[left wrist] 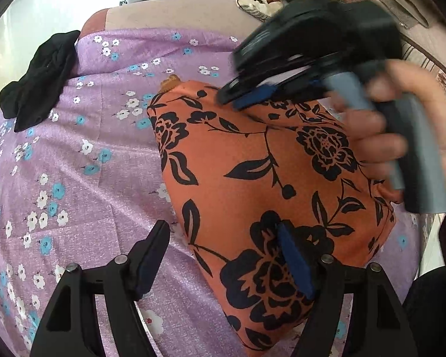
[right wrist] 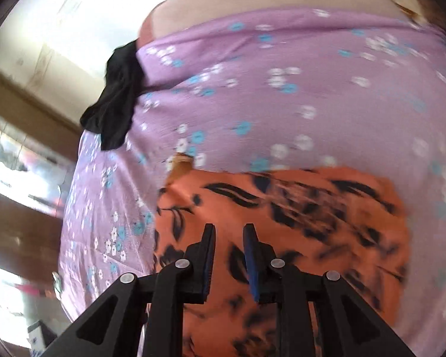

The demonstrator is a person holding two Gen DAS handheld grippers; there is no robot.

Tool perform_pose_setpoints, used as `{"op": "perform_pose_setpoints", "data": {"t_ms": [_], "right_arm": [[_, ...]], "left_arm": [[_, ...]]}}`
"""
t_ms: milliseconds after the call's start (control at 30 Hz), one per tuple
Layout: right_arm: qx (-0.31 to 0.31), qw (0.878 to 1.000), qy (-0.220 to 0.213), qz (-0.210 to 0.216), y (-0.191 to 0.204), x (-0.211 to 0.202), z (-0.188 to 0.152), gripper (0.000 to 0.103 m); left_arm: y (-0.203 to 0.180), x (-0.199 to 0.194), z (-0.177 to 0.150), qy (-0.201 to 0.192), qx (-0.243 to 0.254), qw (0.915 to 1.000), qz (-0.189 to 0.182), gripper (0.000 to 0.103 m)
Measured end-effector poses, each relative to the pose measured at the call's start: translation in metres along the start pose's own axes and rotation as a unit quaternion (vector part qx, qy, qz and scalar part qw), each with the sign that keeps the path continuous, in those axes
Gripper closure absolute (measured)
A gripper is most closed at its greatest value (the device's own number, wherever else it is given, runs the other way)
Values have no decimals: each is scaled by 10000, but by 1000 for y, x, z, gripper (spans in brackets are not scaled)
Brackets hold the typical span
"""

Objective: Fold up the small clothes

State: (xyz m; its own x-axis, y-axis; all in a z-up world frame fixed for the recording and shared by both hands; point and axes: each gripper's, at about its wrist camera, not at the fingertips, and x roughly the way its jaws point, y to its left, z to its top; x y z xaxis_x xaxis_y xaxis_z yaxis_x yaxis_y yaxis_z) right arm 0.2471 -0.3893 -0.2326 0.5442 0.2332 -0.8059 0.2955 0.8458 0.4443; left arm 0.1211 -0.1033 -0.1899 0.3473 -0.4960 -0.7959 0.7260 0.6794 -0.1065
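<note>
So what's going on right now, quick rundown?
Left gripper open, empty. Right gripper nearly closed, holding nothing. Orange floral garment lies folded on the purple sheet. Nothing in the way.

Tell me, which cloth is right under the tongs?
The orange cloth with black flowers. The black cloth lies far off at the purple sheet's edge.

The left tool (left wrist: 223,255) hangs wide open over an orange garment (left wrist: 252,178) with black flowers, folded flat on a purple flowered sheet (left wrist: 74,154). The right tool (left wrist: 246,98), gripped by a hand (left wrist: 401,136), hovers blurred above the garment's far edge. A black cloth (left wrist: 38,80) lies bunched well to the left.
</note>
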Motion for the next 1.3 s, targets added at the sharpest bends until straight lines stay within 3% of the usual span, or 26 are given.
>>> {"op": "perform_pose_setpoints", "data": {"t_ms": [133, 300, 533, 667, 1000, 1133, 1300], "right_arm": [[493, 9985, 212, -56, -15, 30, 2, 82], [554, 9983, -98, 129, -25, -7, -17, 81], [730, 9959, -508, -163, -54, -70, -80, 80], [792, 9954, -457, -271, -67, -66, -105, 81], [814, 9955, -470, 67, -81, -46, -106, 81], [755, 9960, -477, 28, -84, -39, -106, 87], [991, 9935, -511, 222, -90, -40, -105, 90]], "left_arm": [[-1, -1, -1, 9, -1, 10000, 24, 27], [-2, -4, -2, 1, -7, 10000, 42, 27], [-2, -3, -4, -4, -59, 10000, 71, 25], [-1, 1, -5, 8, -69, 9999, 131, 20], [0, 6, -6, 5, -119, 9998, 179, 15], [2, 11, -7, 59, -258, 9994, 212, 7], [12, 11, 0, 255, -522, 9983, 6, 2]]}}
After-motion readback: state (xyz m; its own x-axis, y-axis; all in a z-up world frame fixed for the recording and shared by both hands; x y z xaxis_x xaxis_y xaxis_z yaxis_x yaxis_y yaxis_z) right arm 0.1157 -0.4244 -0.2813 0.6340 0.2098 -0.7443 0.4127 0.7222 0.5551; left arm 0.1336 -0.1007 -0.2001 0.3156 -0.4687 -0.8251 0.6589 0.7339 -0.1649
